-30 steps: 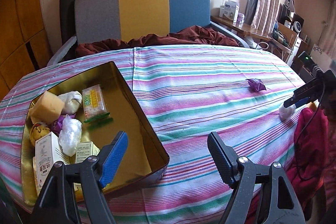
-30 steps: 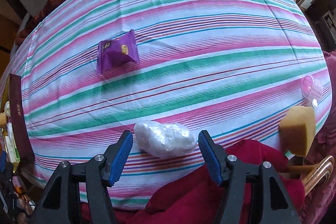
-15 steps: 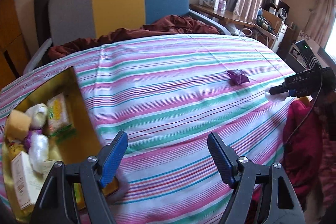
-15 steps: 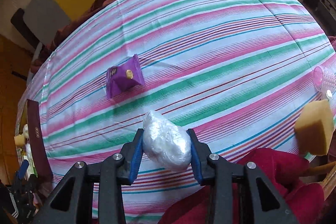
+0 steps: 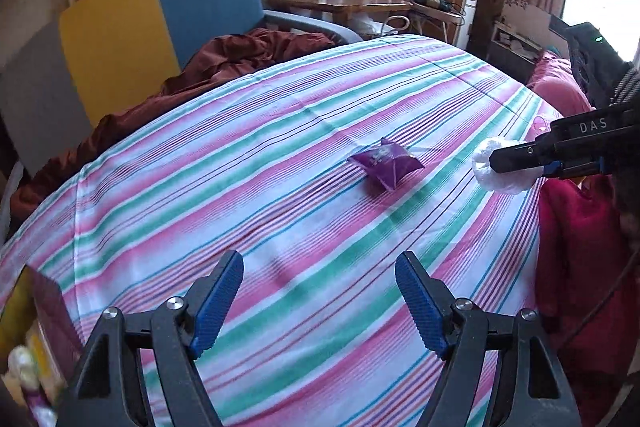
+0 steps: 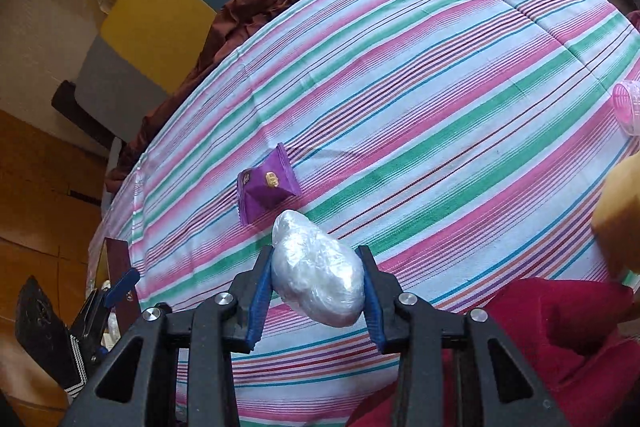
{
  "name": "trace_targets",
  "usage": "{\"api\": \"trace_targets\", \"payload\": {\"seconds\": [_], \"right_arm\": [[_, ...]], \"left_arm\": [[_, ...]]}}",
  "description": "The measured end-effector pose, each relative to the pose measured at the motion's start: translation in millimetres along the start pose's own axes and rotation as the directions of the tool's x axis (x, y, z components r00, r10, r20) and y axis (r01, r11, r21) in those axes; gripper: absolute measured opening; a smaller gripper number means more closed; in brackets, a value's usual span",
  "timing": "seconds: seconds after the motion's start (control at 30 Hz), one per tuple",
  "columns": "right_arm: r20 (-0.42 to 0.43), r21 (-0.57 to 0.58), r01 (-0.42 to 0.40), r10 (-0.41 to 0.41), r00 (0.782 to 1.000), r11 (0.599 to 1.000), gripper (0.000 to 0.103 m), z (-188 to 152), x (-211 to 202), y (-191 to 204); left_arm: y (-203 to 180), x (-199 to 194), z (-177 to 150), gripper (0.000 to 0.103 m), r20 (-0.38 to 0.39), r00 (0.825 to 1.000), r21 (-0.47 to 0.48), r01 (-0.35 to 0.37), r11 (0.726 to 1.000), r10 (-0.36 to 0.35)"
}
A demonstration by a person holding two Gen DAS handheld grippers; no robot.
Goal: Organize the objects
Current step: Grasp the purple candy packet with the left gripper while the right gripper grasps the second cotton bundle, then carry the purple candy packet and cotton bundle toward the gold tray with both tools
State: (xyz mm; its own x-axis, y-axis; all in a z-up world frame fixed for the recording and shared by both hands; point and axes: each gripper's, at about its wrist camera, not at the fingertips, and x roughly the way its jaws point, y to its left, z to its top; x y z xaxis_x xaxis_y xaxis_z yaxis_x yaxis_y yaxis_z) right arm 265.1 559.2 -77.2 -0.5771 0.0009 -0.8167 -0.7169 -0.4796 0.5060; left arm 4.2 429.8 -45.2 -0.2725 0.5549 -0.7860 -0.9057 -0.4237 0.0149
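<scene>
My right gripper [image 6: 316,267] is shut on a white plastic-wrapped lump [image 6: 318,273] and holds it above the striped tablecloth [image 6: 420,75]; the lump also shows in the left wrist view [image 5: 496,171]. A purple snack packet [image 6: 266,189] lies on the cloth just beyond it, also in the left wrist view [image 5: 386,167]. My left gripper [image 5: 320,287] is open and empty over the cloth. The gold tin [image 5: 24,327] with snacks shows only at the left wrist view's lower left edge.
A yellow sponge block [image 6: 620,215] and a pink plastic cup [image 6: 628,107] sit at the cloth's right edge. A red garment [image 6: 540,327] hangs at the near edge. A chair [image 5: 160,7] with a brown cloth stands behind the table.
My right gripper closed on the white lump and lifted it off the cloth. My left gripper swung right, away from the tin, toward the purple packet.
</scene>
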Motion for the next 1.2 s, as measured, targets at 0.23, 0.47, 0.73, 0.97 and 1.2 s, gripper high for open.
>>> {"api": "trace_targets", "payload": {"seconds": [0.23,0.47,0.73,0.97,1.2], "right_arm": [[0.015,0.025,-0.052,0.052,0.999,0.998,0.04,5.0,-6.0,-5.8],[0.06,0.057,-0.094,0.091,0.994,0.994,0.04,2.9,-4.5,-6.3],[0.053,0.064,-0.101,0.097,0.994,0.993,0.04,2.3,0.2,-5.9],[0.033,0.057,-0.093,0.092,0.995,0.994,0.04,3.2,5.2,-3.6],[0.018,0.047,-0.075,0.074,0.997,0.996,0.04,7.8,14.4,2.1]], "left_arm": [[-19.6,43.1,44.6,0.085,-0.003,0.999,0.147,0.04,0.988,-0.04],[-47.6,81.9,66.8,0.085,-0.013,0.998,0.358,0.068,0.931,-0.068],[-53.1,127.1,73.4,0.042,-0.111,0.989,0.343,0.134,0.93,-0.102],[-24.3,103.0,44.2,0.034,-0.079,0.992,0.087,0.101,0.991,-0.094],[8.4,37.9,-31.7,0.034,-0.061,0.998,-0.128,-0.027,0.991,0.02]]}}
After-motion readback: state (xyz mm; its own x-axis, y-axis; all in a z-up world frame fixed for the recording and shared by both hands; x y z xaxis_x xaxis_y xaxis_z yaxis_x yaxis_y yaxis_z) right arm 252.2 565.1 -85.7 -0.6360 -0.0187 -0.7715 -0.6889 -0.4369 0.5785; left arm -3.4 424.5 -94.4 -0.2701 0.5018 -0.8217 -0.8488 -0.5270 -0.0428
